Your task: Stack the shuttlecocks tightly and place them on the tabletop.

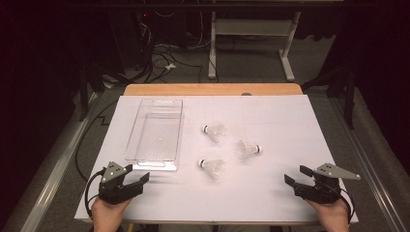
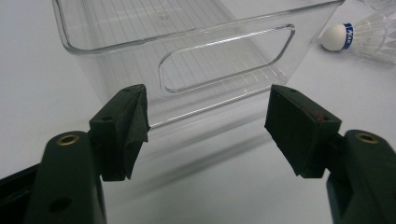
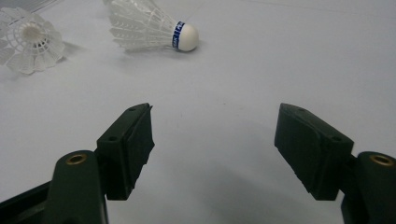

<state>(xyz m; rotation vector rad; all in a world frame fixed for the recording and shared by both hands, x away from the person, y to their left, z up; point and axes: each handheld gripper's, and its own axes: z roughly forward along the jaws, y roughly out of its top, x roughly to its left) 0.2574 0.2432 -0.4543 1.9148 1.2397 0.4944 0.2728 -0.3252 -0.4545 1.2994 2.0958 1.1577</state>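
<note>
Three shuttlecocks lie on their sides mid-desk: one [image 1: 215,131] nearest the bin [image 1: 155,136], one [image 1: 248,149] to its right, one [image 1: 212,167] closest to the near edge. The clear bin sits left of them, empty as far as I can see.

Both grippers rest at the near corners, left [image 1: 137,176] just off the bin's near end, right [image 1: 296,175] well apart from everything, both with jaws spread and holding nothing.

My guess: these go in the bin. The skirts look flimsy, so a hard pinch could crush one, and the round cork might roll or squirt out. The left gripper could also bump the light bin and slide it.
</note>
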